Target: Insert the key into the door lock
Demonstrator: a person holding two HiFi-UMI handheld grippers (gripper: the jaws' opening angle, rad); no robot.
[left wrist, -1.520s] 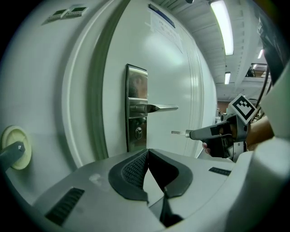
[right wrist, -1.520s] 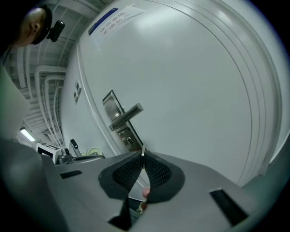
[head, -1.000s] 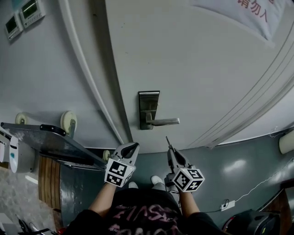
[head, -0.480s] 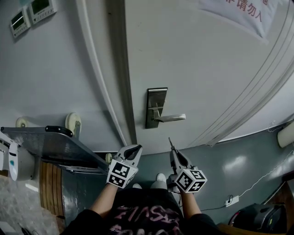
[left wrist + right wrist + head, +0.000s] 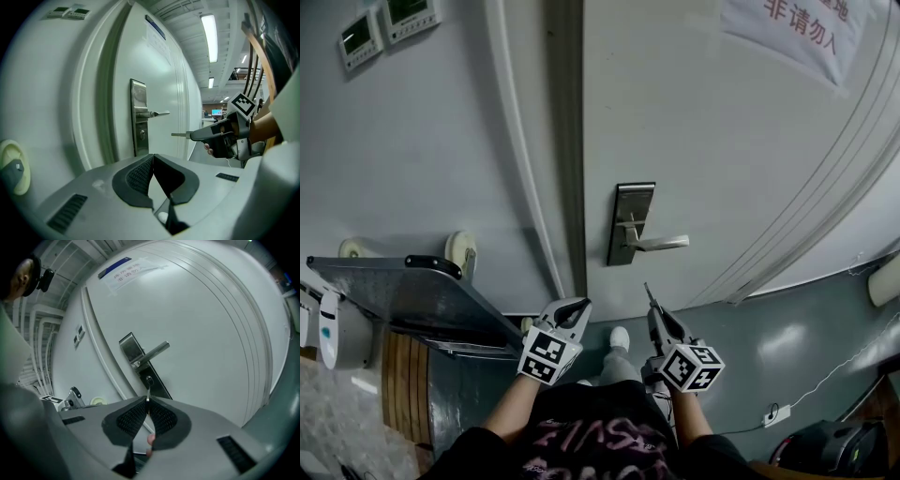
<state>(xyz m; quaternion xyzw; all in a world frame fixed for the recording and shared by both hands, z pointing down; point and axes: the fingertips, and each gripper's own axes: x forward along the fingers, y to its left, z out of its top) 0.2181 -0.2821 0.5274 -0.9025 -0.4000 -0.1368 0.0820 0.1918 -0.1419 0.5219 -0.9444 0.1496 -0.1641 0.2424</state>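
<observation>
Right gripper point(image 5: 654, 312): jaws clamped on key point(image 5: 648, 292), blade sticking out past jaw tips toward door point(image 5: 722, 141). Key tip clear of lock plate point(image 5: 628, 223), lower than lever handle point(image 5: 664, 243). In right gripper view, blade lines up just under keyhole point(image 5: 149, 379) (not in it yet). Left gripper point(image 5: 572, 307): beside right one, down-left of lock plate, jaws pressed together at tips, nothing between them. Paper sign point(image 5: 797, 33) on door, upper right.

white flat door point(image 5: 722, 141): smooth, matt paint
silver rectangular lock plate point(image 5: 630, 225): brushed metal
slim silver key point(image 5: 180, 135): bare metal
grey floor point(image 5: 787, 347): glossy
</observation>
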